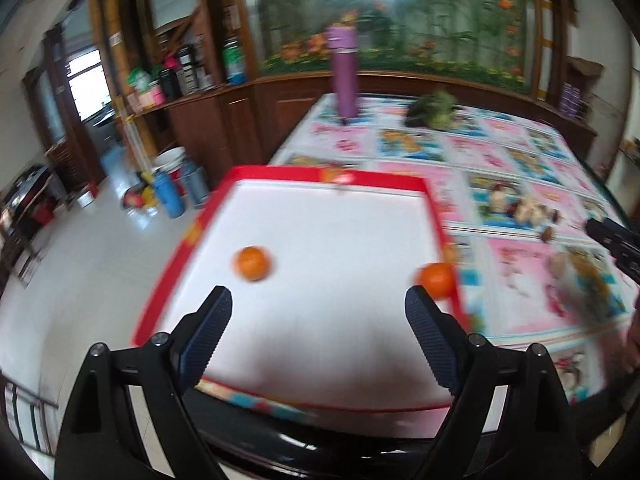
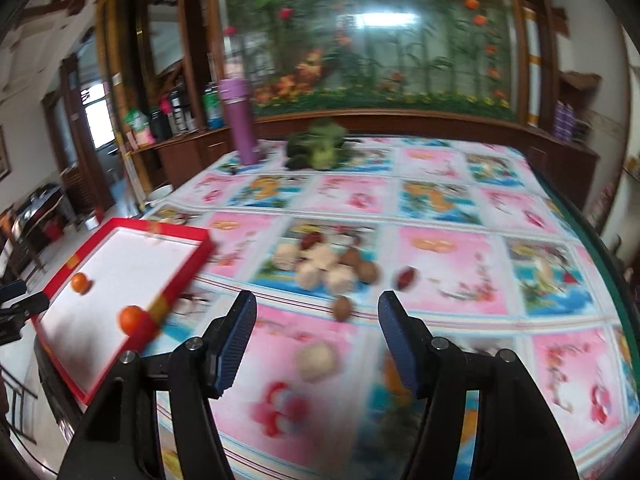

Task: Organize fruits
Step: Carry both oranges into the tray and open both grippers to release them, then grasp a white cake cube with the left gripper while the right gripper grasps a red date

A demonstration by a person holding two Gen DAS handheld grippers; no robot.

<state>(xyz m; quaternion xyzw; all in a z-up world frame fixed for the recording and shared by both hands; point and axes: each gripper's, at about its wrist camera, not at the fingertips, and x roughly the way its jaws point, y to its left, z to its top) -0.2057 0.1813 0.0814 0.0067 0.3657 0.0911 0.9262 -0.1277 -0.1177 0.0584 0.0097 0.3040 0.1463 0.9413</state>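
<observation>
With both claws spread and empty, the right claw (image 2: 318, 322) should straddle the pale fruit (image 2: 318, 360) squarely — then lift it to the red tray (image 2: 180, 280)

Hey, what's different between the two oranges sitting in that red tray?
The first orange lies out on the white floor of the red tray, apart from every wall; the second orange sits right against the tray's right-hand wall. In the left wrist view the first orange looks paler, the second deeper in colour, though blur may account for that. Both are small, round, similar in size, and held by neither gripper.
</observation>
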